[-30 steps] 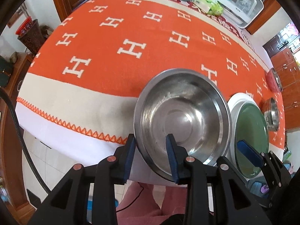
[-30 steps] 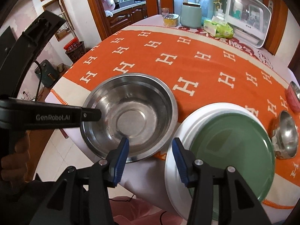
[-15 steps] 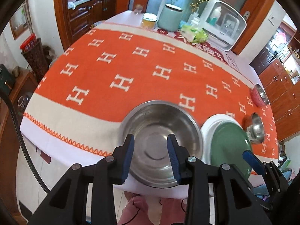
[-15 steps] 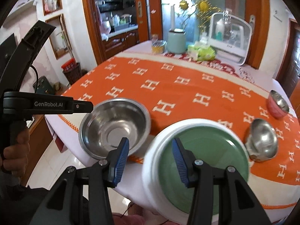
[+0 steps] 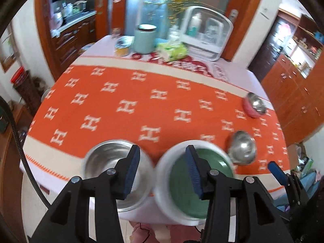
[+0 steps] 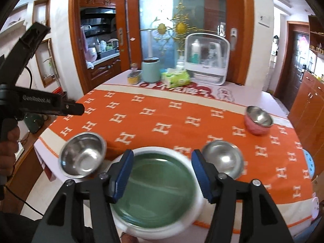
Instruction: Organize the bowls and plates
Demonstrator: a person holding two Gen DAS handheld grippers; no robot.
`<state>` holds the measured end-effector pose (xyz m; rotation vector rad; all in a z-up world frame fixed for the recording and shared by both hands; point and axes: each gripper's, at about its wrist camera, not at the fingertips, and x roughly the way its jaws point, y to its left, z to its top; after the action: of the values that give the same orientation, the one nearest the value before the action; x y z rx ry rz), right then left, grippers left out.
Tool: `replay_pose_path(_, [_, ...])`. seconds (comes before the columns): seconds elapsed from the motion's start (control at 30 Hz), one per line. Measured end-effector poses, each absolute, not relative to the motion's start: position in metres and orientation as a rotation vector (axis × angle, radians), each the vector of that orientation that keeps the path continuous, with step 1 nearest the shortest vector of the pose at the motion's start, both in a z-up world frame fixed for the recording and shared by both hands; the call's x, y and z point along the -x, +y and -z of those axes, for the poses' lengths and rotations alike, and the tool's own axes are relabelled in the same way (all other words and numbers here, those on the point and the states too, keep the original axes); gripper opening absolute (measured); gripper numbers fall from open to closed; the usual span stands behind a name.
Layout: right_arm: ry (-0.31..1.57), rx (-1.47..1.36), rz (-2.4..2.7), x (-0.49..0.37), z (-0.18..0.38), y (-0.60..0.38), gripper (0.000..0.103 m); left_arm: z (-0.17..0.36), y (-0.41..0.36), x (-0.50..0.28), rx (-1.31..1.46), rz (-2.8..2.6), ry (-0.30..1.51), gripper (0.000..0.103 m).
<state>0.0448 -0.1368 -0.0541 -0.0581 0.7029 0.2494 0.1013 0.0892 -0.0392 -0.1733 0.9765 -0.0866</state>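
A large steel bowl [image 5: 105, 163] [image 6: 83, 155] sits at the table's near left edge. Beside it lies a green plate [image 5: 200, 174] [image 6: 158, 184] stacked on a white plate [image 5: 164, 170] [image 6: 199, 202]. A small steel bowl [image 5: 243, 147] [image 6: 224, 159] stands to their right, and a pink bowl [image 5: 254, 105] [image 6: 258, 119] farther back right. My left gripper [image 5: 162, 170] is open and empty, raised in front of the large bowl and plates. My right gripper [image 6: 162, 178] is open and empty above the green plate.
The table has an orange cloth [image 6: 162, 117] with white H marks. At its far end stand a teal canister [image 6: 150, 70], a green tissue pack [image 6: 175, 78], a small tin [image 6: 133, 78] and a white dish-drying box [image 6: 206, 56]. Wooden cabinets [image 6: 309, 103] are on the right.
Both grippers have pulled back and up from the table. The left gripper, earlier astride the large steel bowl's near rim, is now clear of it and opened wider. The bowl rests on the table.
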Motion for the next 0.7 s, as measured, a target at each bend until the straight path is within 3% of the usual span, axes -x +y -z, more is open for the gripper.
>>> replay_pose_path(0.27, [0.656, 0.059, -0.199, -0.061, 0.031, -0.206, 0.07, 0.001, 0.007, -0.125, 0.153, 0.195, 0.974, 0.057])
replay_pose_path(0.43, [0.642, 0.074, -0.177, -0.077, 0.022, -0.248, 0.07, -0.02, -0.049, -0.139, 0.094, 0.243, 0.942, 0.067])
replay_pose_path(0.7, [0.651, 0.064, -0.165, -0.112, 0.017, -0.314, 0.07, -0.037, -0.128, -0.163, 0.002, 0.27, 0.899, 0.072])
